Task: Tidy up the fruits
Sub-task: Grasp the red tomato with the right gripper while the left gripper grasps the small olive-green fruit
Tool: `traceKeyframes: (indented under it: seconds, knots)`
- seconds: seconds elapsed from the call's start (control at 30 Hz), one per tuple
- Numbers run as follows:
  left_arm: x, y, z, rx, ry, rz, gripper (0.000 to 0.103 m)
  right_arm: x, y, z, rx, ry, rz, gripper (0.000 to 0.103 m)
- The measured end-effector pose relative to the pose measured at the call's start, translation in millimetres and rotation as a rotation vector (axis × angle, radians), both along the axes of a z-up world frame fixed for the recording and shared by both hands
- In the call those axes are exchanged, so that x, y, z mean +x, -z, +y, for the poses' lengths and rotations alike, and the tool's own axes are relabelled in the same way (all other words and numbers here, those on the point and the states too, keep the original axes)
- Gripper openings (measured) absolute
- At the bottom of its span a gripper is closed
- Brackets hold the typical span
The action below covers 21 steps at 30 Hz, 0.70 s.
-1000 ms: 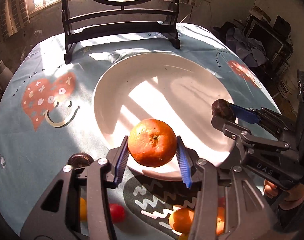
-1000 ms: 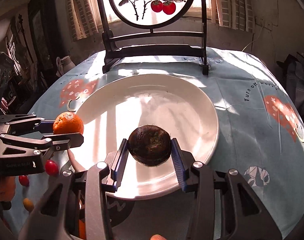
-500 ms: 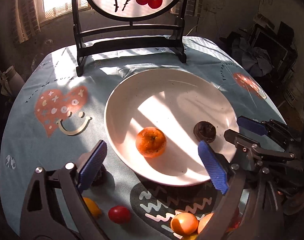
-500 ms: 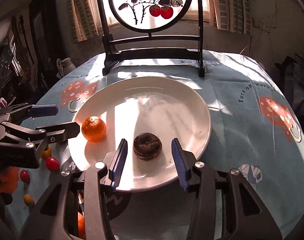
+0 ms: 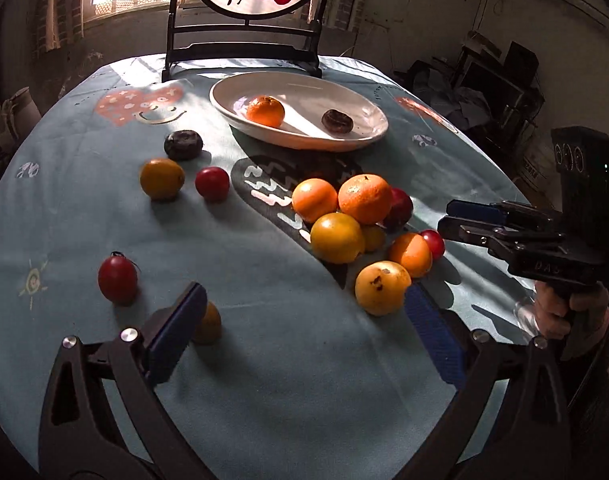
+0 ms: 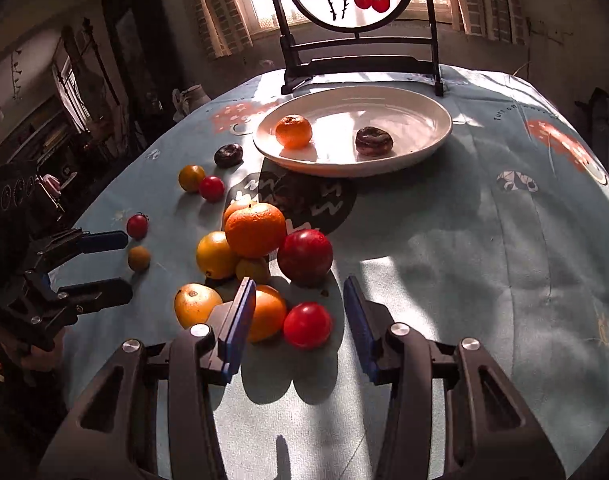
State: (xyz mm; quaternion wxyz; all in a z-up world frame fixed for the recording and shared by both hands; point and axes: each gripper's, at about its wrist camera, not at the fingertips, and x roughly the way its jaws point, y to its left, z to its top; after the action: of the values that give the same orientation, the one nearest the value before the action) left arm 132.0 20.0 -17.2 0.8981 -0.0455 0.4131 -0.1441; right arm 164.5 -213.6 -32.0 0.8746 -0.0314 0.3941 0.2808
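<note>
A white plate [image 5: 364, 136] [image 6: 424, 140] at the far side of the table holds an orange mandarin [image 5: 265, 111] [image 6: 293, 131] and a dark round fruit [image 5: 337, 121] [image 6: 373, 141]. A pile of orange, yellow and red fruits [image 5: 344, 216] [image 6: 256, 252] lies on the cloth nearer me. My left gripper [image 5: 300, 328] is open and empty above the near cloth, a yellow fruit [image 5: 382, 288] by its right finger. My right gripper [image 6: 294, 316] is open and empty, a red fruit [image 6: 307, 325] between its fingers.
Loose fruits lie left of the pile: a dark one [image 5: 183, 145], a yellow one [image 5: 161, 178], red ones [image 5: 212, 183] [image 5: 117, 278]. A framed round screen on a black stand [image 6: 356, 20] stands behind the plate. The round table has a blue patterned cloth [image 6: 484, 260].
Both grippers let go of their fruits, which now lie on the plate. Both pulled back from the plate to the near side, over the loose fruit pile.
</note>
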Motion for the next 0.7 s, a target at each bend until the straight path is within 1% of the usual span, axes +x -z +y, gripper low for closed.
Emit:
traceKeyframes:
  seconds: [0.07, 0.13, 0.17, 0.2, 0.27, 0.4, 0.53, 0.6, 0.7]
  knots:
    - [-5, 6, -2, 0.007, 0.024, -0.001, 0.101, -9, 6, 5, -0.063, 0.019, -0.002, 0.046]
    - [-10, 12, -4, 0.034, 0.040, -0.011, 0.101, -11, 14, 4, -0.088, 0.021, 0.018, 0.046]
    - [-11, 13, -5, 0.048, 0.038, -0.014, 0.101, -11, 16, 5, -0.098, 0.024, 0.024, 0.042]
    - [-12, 12, -7, 0.049, 0.047, -0.022, 0.101, -9, 17, 4, -0.107, 0.030, 0.030, 0.040]
    - [-17, 11, -6, 0.037, 0.076, -0.051, 0.101, -8, 18, 5, -0.124, 0.034, 0.029, 0.038]
    - [-21, 10, -9, 0.044, 0.098, -0.063, 0.101, -4, 20, 10, -0.141, 0.004, 0.040, 0.037]
    - [-21, 10, -7, 0.021, 0.092, -0.056, 0.101, -4, 24, 16, -0.170, -0.013, 0.043, 0.037]
    - [-19, 10, -5, 0.008, 0.085, -0.051, 0.101, 0, 27, 18, -0.174, -0.015, 0.056, 0.032]
    - [-19, 11, -2, -0.008, 0.077, -0.045, 0.101, 3, 27, 19, -0.176, -0.024, 0.055, 0.032]
